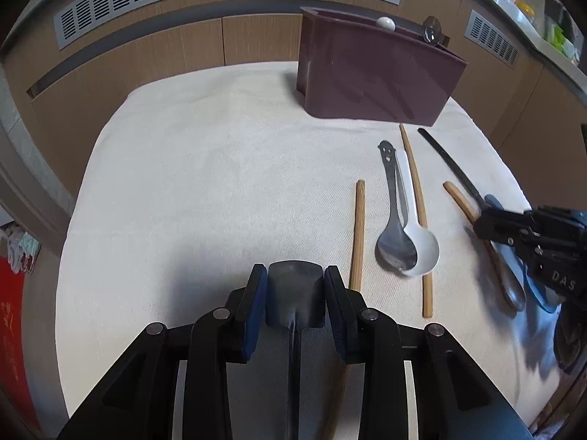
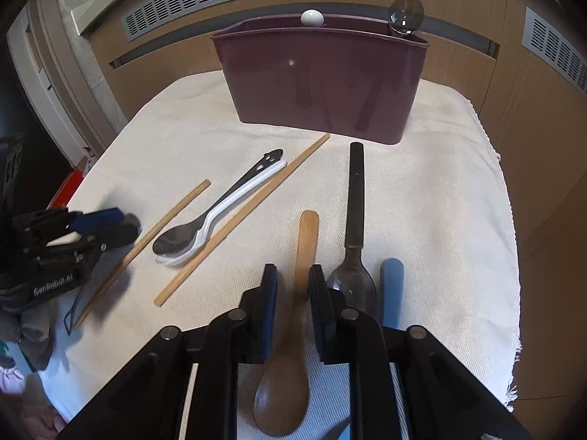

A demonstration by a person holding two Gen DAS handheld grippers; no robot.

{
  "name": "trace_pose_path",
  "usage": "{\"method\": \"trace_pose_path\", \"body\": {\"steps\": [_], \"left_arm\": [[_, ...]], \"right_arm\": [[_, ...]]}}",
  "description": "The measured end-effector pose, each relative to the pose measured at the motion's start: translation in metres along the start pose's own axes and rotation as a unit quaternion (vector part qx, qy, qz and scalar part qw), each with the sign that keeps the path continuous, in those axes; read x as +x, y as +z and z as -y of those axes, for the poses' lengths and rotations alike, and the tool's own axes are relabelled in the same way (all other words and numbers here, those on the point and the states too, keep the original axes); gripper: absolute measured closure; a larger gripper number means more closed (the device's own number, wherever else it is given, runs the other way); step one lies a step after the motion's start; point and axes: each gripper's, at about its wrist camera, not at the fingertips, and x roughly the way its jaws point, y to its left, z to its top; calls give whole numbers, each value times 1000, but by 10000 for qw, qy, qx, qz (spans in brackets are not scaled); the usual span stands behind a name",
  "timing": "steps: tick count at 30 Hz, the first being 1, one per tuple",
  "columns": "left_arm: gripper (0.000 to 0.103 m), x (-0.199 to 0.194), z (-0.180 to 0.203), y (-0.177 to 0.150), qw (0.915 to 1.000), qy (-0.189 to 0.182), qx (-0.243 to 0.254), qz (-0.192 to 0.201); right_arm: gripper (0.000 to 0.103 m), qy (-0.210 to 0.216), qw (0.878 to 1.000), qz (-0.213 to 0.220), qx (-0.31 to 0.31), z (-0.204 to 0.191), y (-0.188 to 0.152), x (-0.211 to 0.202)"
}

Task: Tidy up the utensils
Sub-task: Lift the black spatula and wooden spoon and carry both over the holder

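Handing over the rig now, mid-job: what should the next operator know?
Left gripper: shut on a grey handle.
Right gripper: open, straddling the wooden spoon, not gripping.
Done: white-tipped utensil and clear-tipped utensil stand in the maroon holder.
Left on the cloth: two chopsticks, metal spoon on white spoon, black-handled spoon, blue handle.

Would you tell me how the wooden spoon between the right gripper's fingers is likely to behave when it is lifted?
The wooden spoon looks rigid, so it should not flex. Its flat, narrow handle probably grips well between the right gripper pads. The broad bowl hangs behind the grip, so it may pivot downward.
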Motion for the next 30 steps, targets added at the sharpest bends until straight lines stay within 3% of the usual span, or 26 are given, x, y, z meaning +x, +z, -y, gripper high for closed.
{"method": "trace_pose_path", "body": {"steps": [6,8,9,10,12,16,21,26,30], "left_arm": [[69,-2,-3,-1,10000,-45,48,-54],[68,-2,-3,0,9999,-79,71,-102],[66,-2,-3,0,9998,-100,92,-131],[65,-2,-2,0,9997,-118,128,-163],[60,-2,0,-1,9994,-151,198,-231],[59,0,8,-2,9981,-13,515,-329],[70,0,6,3,9975,94,555,-417],[70,-41,11,-3,9989,51,345,298],[70,-88,21,-8,9929,-80,-2,1186]], "right_arm": [[79,-154,9999,-65,-3,-4,9,13],[83,-223,9996,-31,-145,-7,9,13],[92,-266,9993,5,-252,-9,8,12],[92,-205,9990,-211,-322,-10,6,10],[92,-152,9991,-188,-343,-8,2,5],[92,-55,9997,-113,-187,0,-1,-4],[92,56,9998,204,26,9,-7,-27],[92,58,9968,791,73,7,-17,-70],[92,-315,9893,1425,47,-2,-24,-103]]}}
